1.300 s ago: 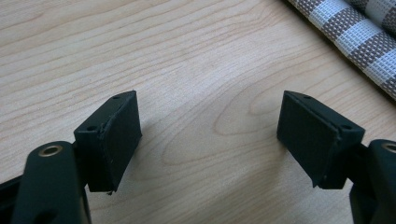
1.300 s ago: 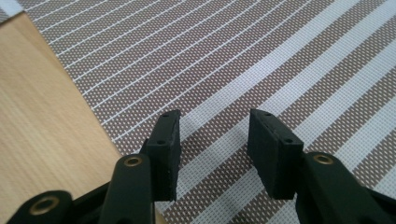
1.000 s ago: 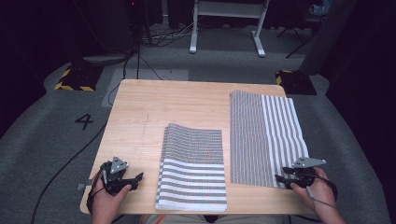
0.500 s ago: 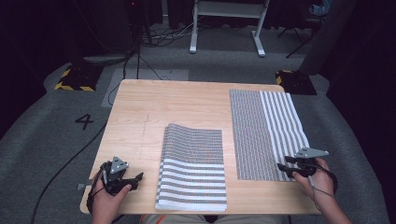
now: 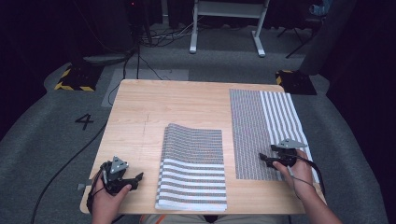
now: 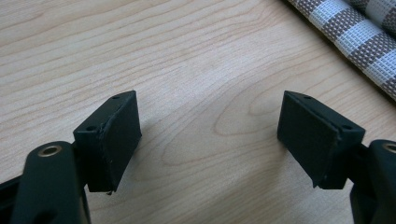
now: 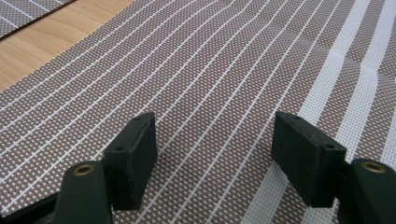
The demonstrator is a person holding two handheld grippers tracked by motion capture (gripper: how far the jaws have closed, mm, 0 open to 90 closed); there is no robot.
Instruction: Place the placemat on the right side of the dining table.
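A folded brown-and-white striped mat [image 5: 194, 168] lies at the front middle of the wooden table [image 5: 154, 107]. A second striped mat [image 5: 261, 126] lies flat along the right side. My left gripper [image 5: 137, 177] rests by the front left corner, open over bare wood, left of the folded mat; in its own view the left gripper [image 6: 210, 135] has nothing between the pads and the folded mat [image 6: 355, 32] is at the upper right. My right gripper [image 5: 262, 157] is over the flat mat's near part. Its jaws have just been opening, and the right gripper [image 7: 215, 149] stands open above the weave [image 7: 224, 70].
The table's front edge [image 5: 261, 209] runs just behind both hands. A number 4 [image 5: 84, 121] is marked on the grey floor at the left. A white frame's legs [image 5: 224, 28] and cables stand beyond the far edge. Bare wood [image 7: 42, 42] separates the two mats.
The right hand has moved away from the front edge and leftward onto the flat mat, and its jaws stand wider. The left hand and both mats have stayed put.
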